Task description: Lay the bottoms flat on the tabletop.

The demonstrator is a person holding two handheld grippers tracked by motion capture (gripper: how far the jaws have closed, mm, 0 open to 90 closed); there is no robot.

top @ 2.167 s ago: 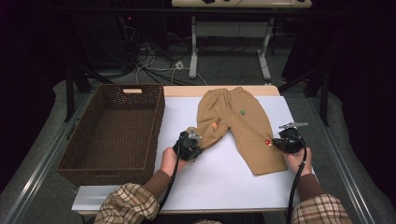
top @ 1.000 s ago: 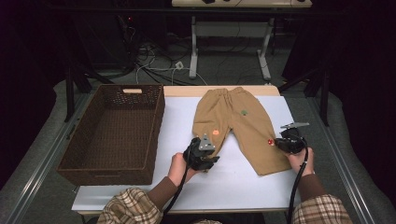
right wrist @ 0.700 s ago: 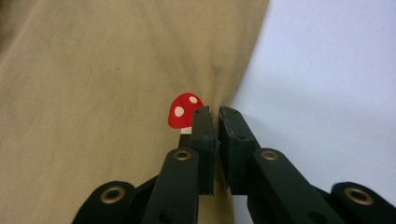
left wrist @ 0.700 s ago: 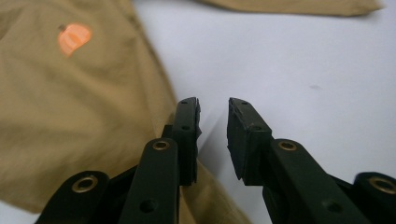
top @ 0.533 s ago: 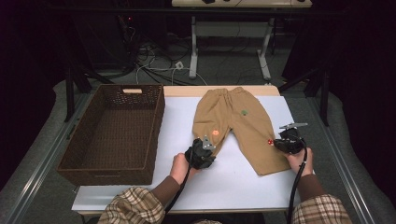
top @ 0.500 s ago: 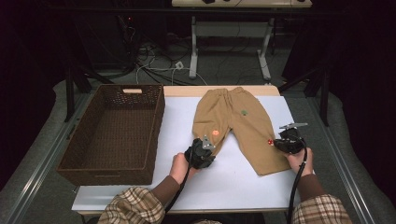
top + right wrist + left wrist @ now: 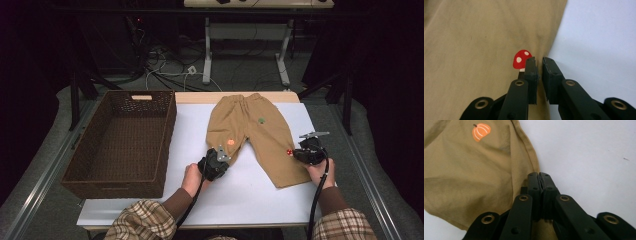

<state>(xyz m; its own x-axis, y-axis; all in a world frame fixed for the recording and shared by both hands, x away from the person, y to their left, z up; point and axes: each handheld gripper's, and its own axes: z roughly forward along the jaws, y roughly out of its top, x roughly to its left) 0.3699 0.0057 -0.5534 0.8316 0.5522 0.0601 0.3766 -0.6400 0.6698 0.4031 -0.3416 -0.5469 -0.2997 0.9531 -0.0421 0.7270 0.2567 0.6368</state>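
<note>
The tan trousers [image 7: 252,135] lie flat on the white table [image 7: 190,200], waistband at the far edge, legs spread toward me, just right of the wicker basket [image 7: 120,145]. An orange pumpkin print [image 7: 481,131] marks the leg at my left, a green patch [image 7: 261,120] sits higher up, and a red spotted mushroom print [image 7: 522,59] marks the outer edge of the other leg.

My left gripper [image 7: 216,162] is down at the hem of the pumpkin leg. In the left gripper view my jaws have just been closing and now meet tip to tip, right at the side edge of the fabric; the cloth's edge runs under them, and I can't make out for sure whether a fold is pinched between the pads.

My right gripper [image 7: 309,150] sits at the outer seam of the other leg, beside the mushroom. In the right gripper view the jaws stand nearly together, with a narrow slit left between them, and the edge of the trouser leg sits in that slit, clamped.

Both plaid sleeves [image 7: 145,225] come in low, hands resting on the table.
</note>
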